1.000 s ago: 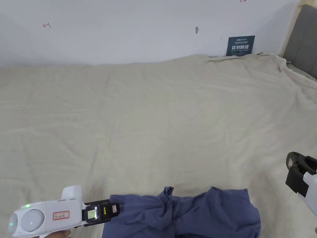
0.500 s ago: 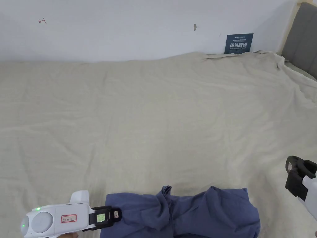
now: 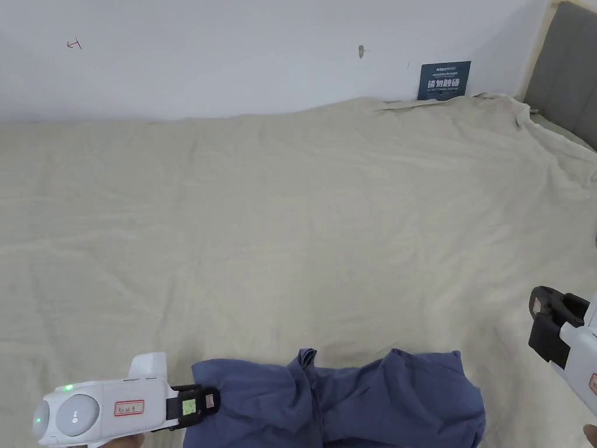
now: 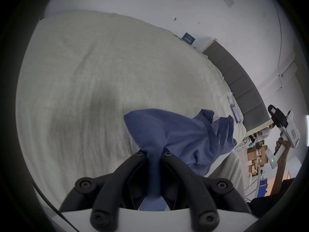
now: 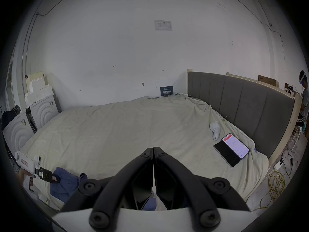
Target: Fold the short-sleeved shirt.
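Since a second ago, little is changing: the left tool (image 4: 153, 153) is still pinching the blue shirt (image 3: 350, 396), crumpled at the bed's (image 3: 291, 233) near edge. Closed and empty, the right tool (image 5: 153, 149) is hovering aside. Next likely: spreading it flat.

Bed (image 3: 303, 233): covered by a wrinkled beige sheet, taken here as the landmark.
Wall (image 3: 233, 58): plain white, met by the bed's far edge.
Sign (image 3: 443, 80): a dark blue card, propped against the wall at the bed's far right corner.
Headboard (image 5: 242, 105): grey, padded in panels, set along the bed's right side.
White cabinets (image 5: 40, 111): placed beyond the bed's left end.
Yellow cable (image 5: 275, 183): coiled on the floor right of the bed.
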`<state>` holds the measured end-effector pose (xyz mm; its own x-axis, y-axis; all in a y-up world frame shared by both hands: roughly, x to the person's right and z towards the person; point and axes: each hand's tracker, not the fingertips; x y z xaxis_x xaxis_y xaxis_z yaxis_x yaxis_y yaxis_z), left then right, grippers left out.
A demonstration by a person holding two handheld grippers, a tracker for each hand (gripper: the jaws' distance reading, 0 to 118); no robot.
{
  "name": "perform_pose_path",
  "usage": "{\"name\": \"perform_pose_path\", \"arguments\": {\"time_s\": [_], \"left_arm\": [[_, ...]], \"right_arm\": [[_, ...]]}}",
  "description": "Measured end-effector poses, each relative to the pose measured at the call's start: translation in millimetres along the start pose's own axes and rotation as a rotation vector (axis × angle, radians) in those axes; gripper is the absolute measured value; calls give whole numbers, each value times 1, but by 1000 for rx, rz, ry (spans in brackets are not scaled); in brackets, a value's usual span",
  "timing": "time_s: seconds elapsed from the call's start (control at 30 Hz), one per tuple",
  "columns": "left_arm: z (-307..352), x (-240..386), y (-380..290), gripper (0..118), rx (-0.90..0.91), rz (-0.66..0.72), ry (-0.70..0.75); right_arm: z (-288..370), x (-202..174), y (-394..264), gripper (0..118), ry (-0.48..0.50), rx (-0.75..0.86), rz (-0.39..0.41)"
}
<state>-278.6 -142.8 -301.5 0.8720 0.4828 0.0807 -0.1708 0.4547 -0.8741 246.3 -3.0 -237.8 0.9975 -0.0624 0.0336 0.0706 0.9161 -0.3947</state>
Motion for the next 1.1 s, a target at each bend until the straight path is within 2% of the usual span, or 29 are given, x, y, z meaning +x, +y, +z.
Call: {"name": "perform_pose_path", "arguments": {"time_s": [0.13,0.4,0.6,0.67,0.8,1.03,1.1], "left_arm": [[29,-8,6,9,28,23,22],[90,-35,9,9,30,56,199],[107,-14,15,9,17,68,242],[104,10,20,9,8,68,232],[83,74,37,9,-38,-50,155],[-1,153,50,9,-157,-241,48],[-22,169,48,9,-174,-237,20]], "right_arm": [[-1,-1,3,0,7,8,2],[-6,-6,3,0,29,10,4],[-7,-9,3,0,42,10,0],[-6,-8,2,0,44,11,0],[-3,-5,3,0,44,15,4],[6,5,4,0,32,34,-15],[8,10,3,0,24,37,-21]]}}
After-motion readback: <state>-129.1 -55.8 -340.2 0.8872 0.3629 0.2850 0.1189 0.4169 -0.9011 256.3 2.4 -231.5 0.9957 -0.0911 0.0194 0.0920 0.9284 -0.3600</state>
